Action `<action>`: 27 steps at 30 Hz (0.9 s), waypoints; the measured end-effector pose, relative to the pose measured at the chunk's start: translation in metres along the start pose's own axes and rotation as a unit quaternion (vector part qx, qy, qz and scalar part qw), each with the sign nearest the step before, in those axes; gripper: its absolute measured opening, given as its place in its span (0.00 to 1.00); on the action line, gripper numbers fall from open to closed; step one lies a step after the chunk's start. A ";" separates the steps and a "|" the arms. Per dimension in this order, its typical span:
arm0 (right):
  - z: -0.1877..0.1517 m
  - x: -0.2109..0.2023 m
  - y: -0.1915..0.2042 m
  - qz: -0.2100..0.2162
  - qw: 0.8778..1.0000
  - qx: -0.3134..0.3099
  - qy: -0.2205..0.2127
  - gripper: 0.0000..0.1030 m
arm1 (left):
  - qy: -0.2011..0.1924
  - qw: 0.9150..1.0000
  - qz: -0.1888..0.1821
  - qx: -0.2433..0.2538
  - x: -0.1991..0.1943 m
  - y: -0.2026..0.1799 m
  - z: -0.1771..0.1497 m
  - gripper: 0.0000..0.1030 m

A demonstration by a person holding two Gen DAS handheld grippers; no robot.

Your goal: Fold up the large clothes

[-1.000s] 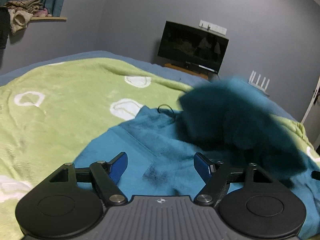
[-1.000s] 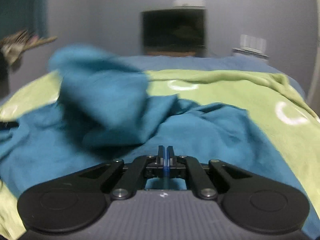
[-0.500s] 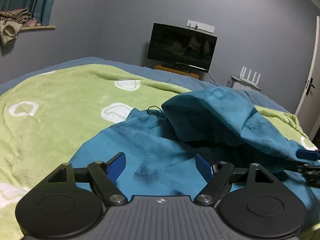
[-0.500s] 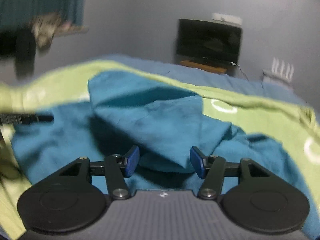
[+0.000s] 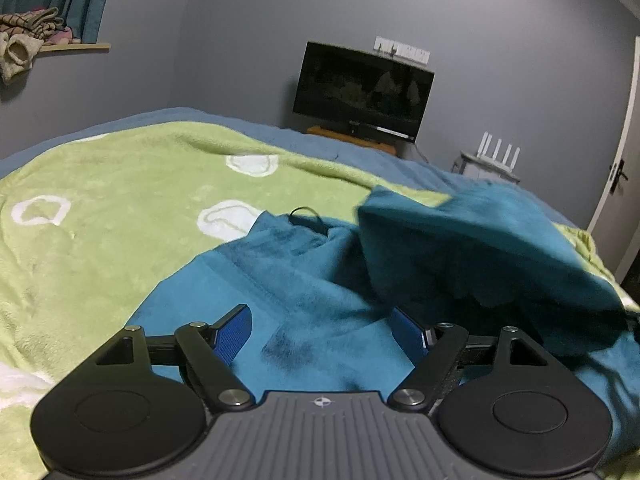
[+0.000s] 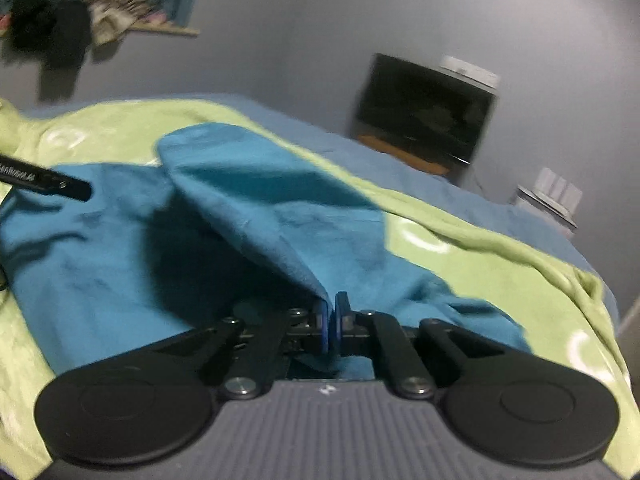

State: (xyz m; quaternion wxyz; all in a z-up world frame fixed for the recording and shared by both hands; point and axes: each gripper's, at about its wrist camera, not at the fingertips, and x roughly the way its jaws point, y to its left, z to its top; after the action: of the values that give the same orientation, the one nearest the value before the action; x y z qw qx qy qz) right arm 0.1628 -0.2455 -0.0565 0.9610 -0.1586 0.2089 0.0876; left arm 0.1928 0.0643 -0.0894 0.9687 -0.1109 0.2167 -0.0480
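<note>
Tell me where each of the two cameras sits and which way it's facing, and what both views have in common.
Left wrist: on the left gripper, jaws open over the teal garment, facing the TV across the green blanket.
Right wrist: on the right gripper, pads pinching a raised fold of the garment, facing the same wall; the left gripper's finger shows at the left edge.
Shared: garment, blanket, TV, router.

Both wrist cameras sit low over the bed point(image 5: 120, 184), facing the television point(image 5: 362, 92) wall; both share the teal garment point(image 6: 100, 248).
</note>
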 end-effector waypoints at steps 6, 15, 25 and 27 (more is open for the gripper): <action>-0.012 -0.008 -0.020 0.011 0.997 0.067 0.030 0.03 | -0.022 0.999 -0.013 -0.022 -0.005 -0.002 0.010 0.76; -0.016 -0.036 -0.051 0.095 0.980 0.176 -0.019 0.58 | -0.010 0.990 -0.092 -0.105 -0.001 0.000 0.054 0.76; -0.045 0.024 -0.078 0.136 0.912 0.385 0.040 0.61 | 0.181 0.948 -0.128 -0.226 0.106 -0.011 0.045 0.16; -0.051 0.036 -0.078 0.160 0.896 0.410 0.054 0.61 | 0.187 0.951 -0.124 -0.211 0.107 -0.016 0.040 0.13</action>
State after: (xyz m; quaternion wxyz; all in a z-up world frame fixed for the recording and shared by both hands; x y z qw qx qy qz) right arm 0.1945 -0.3318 -0.0949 0.9013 0.2805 0.3000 0.1378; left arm 0.3060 0.0418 -0.0943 0.8518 -0.3282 0.3834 -0.1403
